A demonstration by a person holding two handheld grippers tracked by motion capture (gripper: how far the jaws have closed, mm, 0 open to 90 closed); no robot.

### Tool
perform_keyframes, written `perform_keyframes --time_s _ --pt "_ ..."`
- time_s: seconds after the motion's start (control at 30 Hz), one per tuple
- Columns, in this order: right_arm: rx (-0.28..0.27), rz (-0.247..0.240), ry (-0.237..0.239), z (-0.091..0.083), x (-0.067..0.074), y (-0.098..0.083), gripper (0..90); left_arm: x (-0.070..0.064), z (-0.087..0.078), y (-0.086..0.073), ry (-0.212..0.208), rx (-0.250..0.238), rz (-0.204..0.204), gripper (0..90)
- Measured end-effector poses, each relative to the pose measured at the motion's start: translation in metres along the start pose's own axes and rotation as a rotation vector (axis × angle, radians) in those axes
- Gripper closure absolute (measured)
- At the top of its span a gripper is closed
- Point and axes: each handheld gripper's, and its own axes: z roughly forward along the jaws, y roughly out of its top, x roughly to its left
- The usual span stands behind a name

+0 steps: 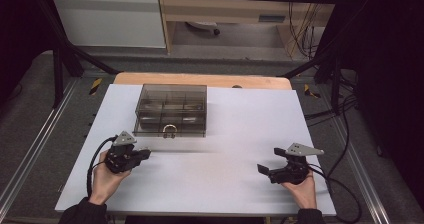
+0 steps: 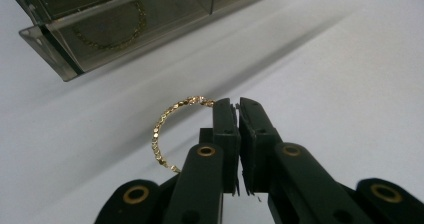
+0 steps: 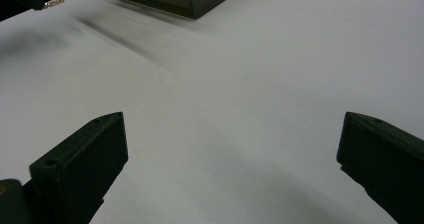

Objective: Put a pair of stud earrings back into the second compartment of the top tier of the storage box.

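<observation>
A: Where's the left gripper [image 2: 236, 104]?
B: Just in front of the clear compartment box [image 1: 171, 109], low over the white table [image 1: 220, 184], jaws pinched on a gold bead bracelet [image 2: 172, 129].
A: Inside the box?
B: Another gold chain [image 2: 107, 31].
A: And the right gripper [image 1: 270, 161]?
B: Well right of the box, jaws spread wide, nothing between.

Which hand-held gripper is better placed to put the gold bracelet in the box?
Left. The left hand-held gripper is already shut on the gold bracelet, just in front of the clear box. The right hand-held gripper is open, holds nothing, and sits farther off.
</observation>
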Motion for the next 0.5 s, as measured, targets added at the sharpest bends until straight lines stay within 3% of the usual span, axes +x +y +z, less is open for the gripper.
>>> perform_keyframes --time_s 0.5 --pt "0.001 0.0 0.001 0.0 0.0 0.0 0.6 -0.008 -0.019 0.014 -0.009 -0.033 0.011 85.9"
